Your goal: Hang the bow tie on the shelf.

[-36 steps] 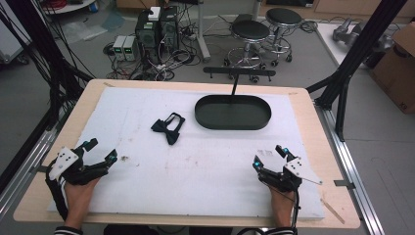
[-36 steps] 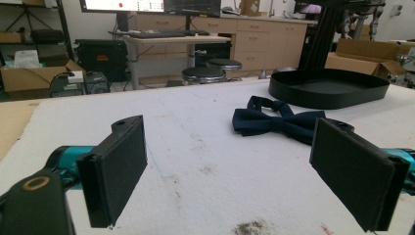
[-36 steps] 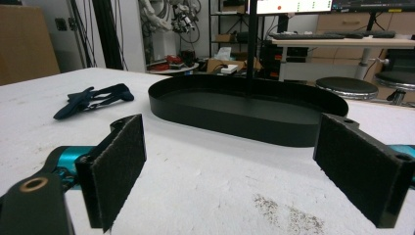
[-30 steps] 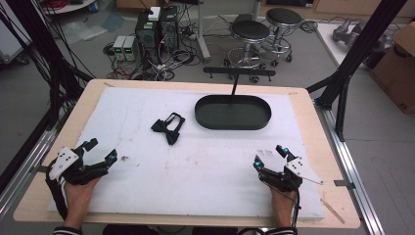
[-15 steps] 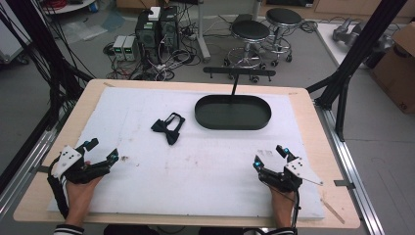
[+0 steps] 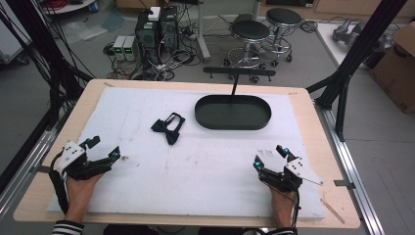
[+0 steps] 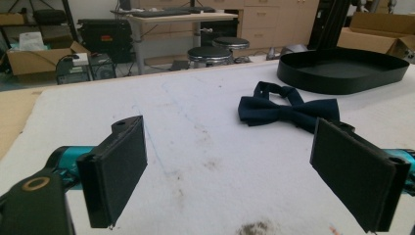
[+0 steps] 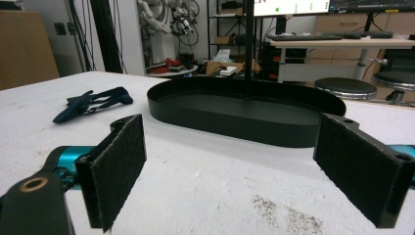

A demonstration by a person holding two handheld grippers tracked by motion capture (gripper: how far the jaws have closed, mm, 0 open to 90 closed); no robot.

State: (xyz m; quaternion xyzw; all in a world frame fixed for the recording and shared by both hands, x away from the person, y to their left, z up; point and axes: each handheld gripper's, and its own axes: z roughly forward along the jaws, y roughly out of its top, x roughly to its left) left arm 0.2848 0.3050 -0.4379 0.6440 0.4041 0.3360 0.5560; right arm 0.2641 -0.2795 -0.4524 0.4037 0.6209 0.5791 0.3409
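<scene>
- High view: the left gripper and the right gripper rest near the front edge of the white mat, one at each side, both with jaws spread and nothing between them. The bow tie lies flat on the mat, well apart from both grippers and a little left of the black oval tray, which holds nothing. As I judge it, the work has not begun: the bow tie is untouched, and picking it up and whatever follows are all left to do.
- Left gripper view: the jaws stand wide apart, and the bow tie lies ahead between them but well beyond reach, with the tray behind it.
- Right gripper view: the jaws are spread over bare mat; the tray sits ahead, and the bow tie lies off to the left.
</scene>
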